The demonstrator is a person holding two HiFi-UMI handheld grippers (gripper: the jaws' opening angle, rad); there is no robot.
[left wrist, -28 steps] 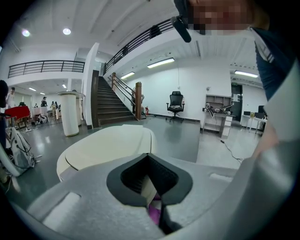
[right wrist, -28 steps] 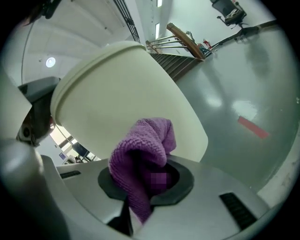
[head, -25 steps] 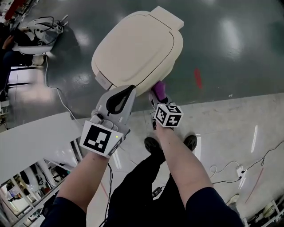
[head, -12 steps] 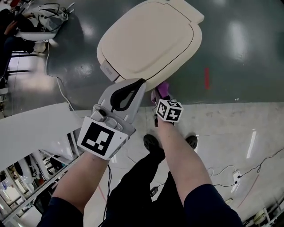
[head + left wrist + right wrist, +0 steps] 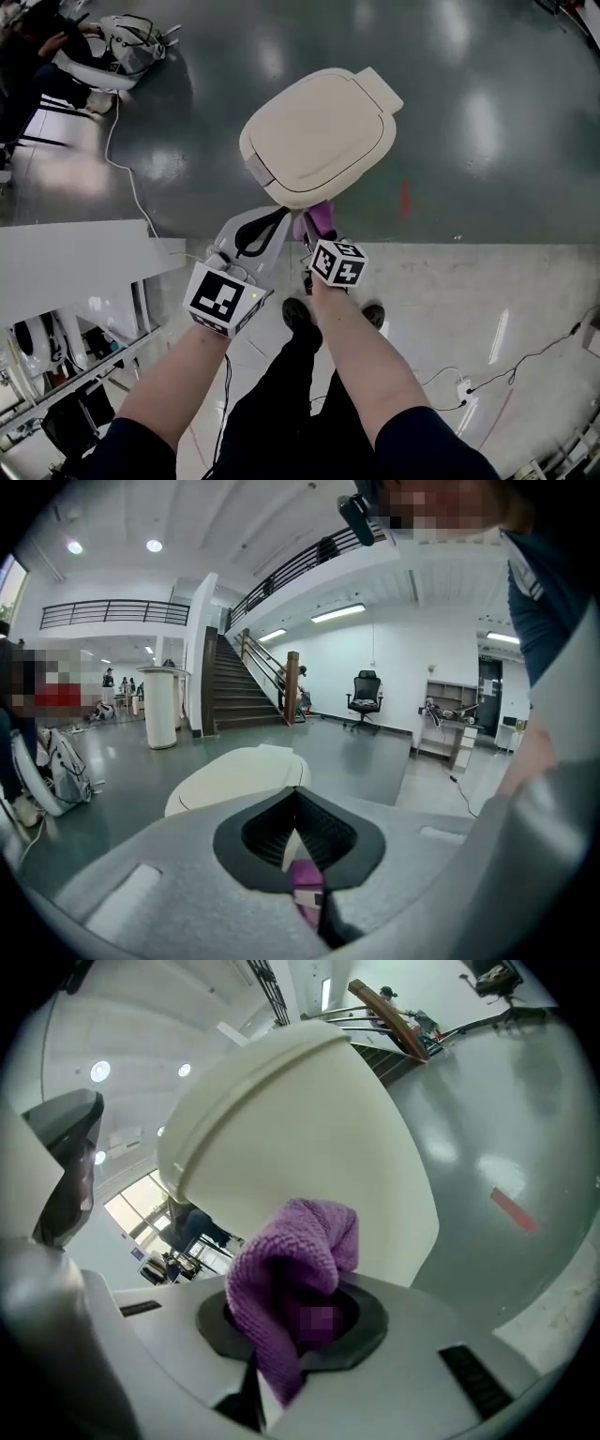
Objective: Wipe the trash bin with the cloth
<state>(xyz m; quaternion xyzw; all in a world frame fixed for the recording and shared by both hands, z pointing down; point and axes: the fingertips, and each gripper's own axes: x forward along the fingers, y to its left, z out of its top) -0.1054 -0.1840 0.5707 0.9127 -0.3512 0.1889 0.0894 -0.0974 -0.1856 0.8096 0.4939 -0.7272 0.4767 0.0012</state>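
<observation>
- Shows a cream trash bin (image 5: 319, 136), lid shut, standing on the dark floor (image 5: 469, 122).
- Holds left gripper (image 5: 279, 216) near the bin's front edge, jaws together, nothing gripped.
- Keeps right gripper (image 5: 309, 225) clamped on the cloth.
- Places the purple cloth (image 5: 322, 219) at the bin's side under the lid.

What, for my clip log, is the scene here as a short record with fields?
bin: cream, lid down
cloth: purple, at the bin's near side; contact unclear
right gripper: shut on the cloth
left gripper: tips together, holds nothing, beside the right gripper
</observation>
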